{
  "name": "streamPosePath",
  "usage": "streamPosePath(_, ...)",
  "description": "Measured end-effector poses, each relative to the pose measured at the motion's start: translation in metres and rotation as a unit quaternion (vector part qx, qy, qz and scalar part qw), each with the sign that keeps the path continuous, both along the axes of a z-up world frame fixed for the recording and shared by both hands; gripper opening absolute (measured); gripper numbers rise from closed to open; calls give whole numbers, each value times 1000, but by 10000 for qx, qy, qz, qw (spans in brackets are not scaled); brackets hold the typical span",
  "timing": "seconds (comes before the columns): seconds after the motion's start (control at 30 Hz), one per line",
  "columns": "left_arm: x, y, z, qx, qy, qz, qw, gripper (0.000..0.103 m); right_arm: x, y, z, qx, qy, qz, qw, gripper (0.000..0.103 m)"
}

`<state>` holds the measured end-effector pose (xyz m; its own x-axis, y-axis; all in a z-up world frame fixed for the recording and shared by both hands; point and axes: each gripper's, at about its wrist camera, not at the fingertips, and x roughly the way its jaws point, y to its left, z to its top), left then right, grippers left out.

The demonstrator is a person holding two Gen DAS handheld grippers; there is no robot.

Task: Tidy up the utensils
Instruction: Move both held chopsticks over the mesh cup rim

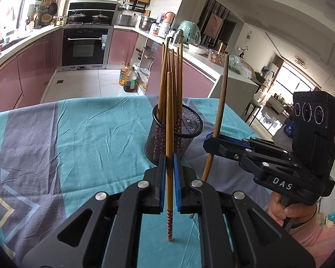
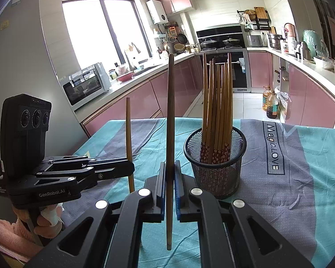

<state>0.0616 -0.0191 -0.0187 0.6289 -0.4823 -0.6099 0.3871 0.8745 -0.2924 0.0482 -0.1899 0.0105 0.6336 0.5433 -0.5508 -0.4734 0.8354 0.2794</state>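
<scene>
Pinched shut on one chopstick each. Left gripper (image 1: pixel 169 183) clamps a chopstick (image 1: pixel 169 134) upright at centre of its frame, patterned end down, tip close to the cloth or touching; contact cannot be told. Right gripper (image 2: pixel 170 187) clamps a darker chopstick (image 2: pixel 170 134) the same way, bare end hanging just above the cloth. Seen from the left view, that second stick leans a little in its fingers (image 1: pixel 214 136).

Right of centre, just behind both grips: mesh cup (image 2: pixel 214 167) on the teal and grey tabletop (image 2: pixel 301 178), holding a sheaf of chopsticks (image 2: pixel 216 102), patterned ends down.

Handling, as judged: light, stiff, thin wood, smooth and round, so prone to swivel between flat pads. Best held near mid-length, as now, for a steady vertical drop. Cup light too, likely to tip or slide if nudged at the rim. Standing sticks crowd the mouth; open side nearest looks easiest to enter.
</scene>
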Motion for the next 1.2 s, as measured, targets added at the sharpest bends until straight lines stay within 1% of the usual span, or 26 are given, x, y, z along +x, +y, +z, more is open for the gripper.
streamPosePath(1.2, 4, -2, 12, -41, -144, -83, 9999, 8, 2, -3, 7, 24, -133, -54, 9999, 6)
